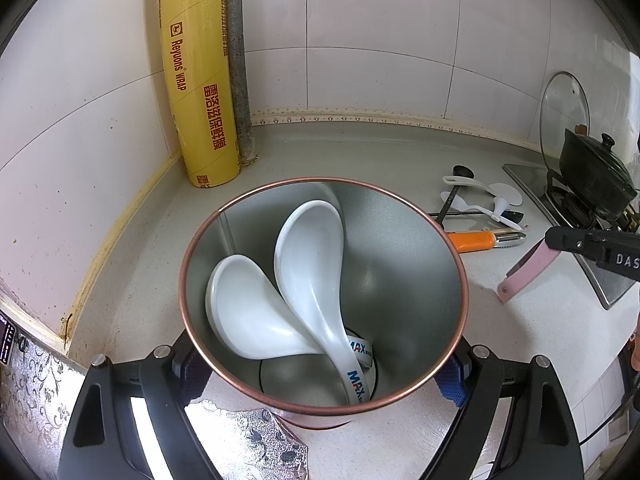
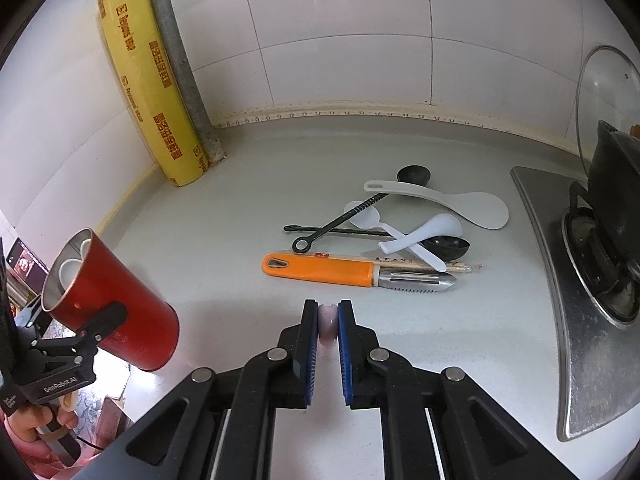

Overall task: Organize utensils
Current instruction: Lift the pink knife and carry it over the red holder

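Note:
My left gripper (image 1: 322,372) is shut on a red metal cup (image 1: 324,292), held tilted above the counter. Two white ceramic spoons (image 1: 308,264) lie inside it, bowls up. The same cup (image 2: 116,308) shows at the left of the right wrist view. My right gripper (image 2: 328,312) is shut on a pink-handled utensil (image 2: 327,330); its pink handle (image 1: 528,270) hangs from the jaws just over the counter. Beyond it lie an orange-handled peeler (image 2: 320,270), a white rice paddle (image 2: 460,200), white plastic spoons (image 2: 424,232), black spoons (image 2: 446,248) and chopsticks (image 2: 420,262).
A yellow cling-wrap roll (image 2: 152,92) leans in the back left corner beside a grey pipe (image 2: 180,60). A gas stove (image 2: 580,300) with a black pot (image 2: 612,184) and a glass lid (image 2: 608,92) fills the right side. A hand (image 2: 24,428) grips the left tool.

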{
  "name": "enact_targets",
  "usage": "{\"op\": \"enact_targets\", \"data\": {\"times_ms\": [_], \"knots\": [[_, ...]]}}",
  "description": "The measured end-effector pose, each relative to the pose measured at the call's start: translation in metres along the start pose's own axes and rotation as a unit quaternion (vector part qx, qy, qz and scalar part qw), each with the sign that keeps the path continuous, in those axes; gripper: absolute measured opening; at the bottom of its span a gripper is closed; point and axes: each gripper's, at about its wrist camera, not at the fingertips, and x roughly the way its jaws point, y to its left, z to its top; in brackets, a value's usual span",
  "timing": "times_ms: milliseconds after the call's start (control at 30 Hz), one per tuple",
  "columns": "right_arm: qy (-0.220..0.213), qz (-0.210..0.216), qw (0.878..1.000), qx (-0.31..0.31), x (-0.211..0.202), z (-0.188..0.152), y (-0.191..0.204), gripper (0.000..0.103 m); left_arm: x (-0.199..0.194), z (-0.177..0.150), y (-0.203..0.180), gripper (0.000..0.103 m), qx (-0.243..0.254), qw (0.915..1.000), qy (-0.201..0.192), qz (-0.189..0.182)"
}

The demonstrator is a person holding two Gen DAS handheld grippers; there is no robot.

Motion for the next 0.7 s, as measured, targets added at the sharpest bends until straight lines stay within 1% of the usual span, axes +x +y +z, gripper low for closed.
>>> {"op": "enact_targets", "data": {"times_ms": [233, 400, 533, 700], "knots": [[-0.023, 0.007, 1.0, -0.014, -0.019, 0.011, 0.011, 0.011, 0.0, 0.0, 0.0, 0.09, 0.0, 1.0, 0.0, 0.0], [-0.043, 0.021, 0.998, -0.029, -0.034, 0.023, 0.025, 0.011, 0.0, -0.001, 0.0, 0.09, 0.0, 1.0, 0.0, 0.0], [-0.074, 0.05, 0.995, -0.042, -0.054, 0.038, 0.04, 0.011, 0.0, 0.0, 0.0, 0.09, 0.001, 1.0, -0.001, -0.001], [-0.113, 0.09, 0.987, -0.063, -0.081, 0.059, 0.065, 0.011, 0.0, 0.0, 0.0, 0.09, 0.003, 1.0, -0.001, -0.004]]}}
